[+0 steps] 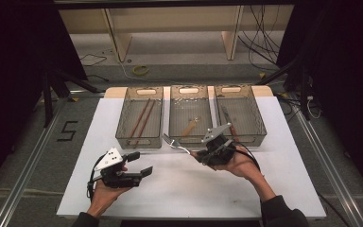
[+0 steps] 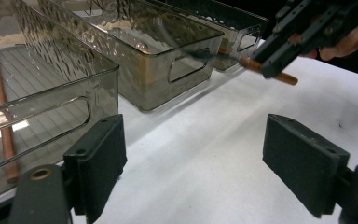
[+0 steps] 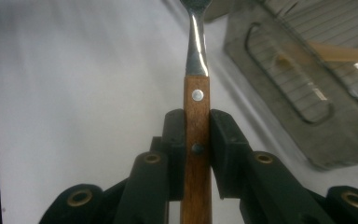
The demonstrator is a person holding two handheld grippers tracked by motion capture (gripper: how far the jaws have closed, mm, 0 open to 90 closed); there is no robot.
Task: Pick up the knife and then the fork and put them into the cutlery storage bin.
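Observation:
My right gripper [image 1: 199,153] is shut on the wooden handle of a fork [image 1: 176,144], held just in front of the middle bin [image 1: 190,138] with the metal tines pointing left. In the right gripper view both jaws of this gripper [image 3: 196,127] press on the brown riveted handle of the fork [image 3: 197,91]. At the front left, my left gripper [image 1: 140,163] stands open over the white table [image 1: 179,189], holding nothing. Its own view shows the wide-apart jaws of the left gripper [image 2: 200,158], and farther off the right gripper [image 2: 303,28] with the fork handle [image 2: 272,73].
Three clear grey bins stand side by side at the back. The left bin [image 1: 125,128] holds two chopsticks [image 1: 142,120], the middle one a wooden utensil [image 1: 190,126], and the right bin [image 1: 260,128] a wooden-handled knife [image 1: 229,124]. Bare white table lies in front.

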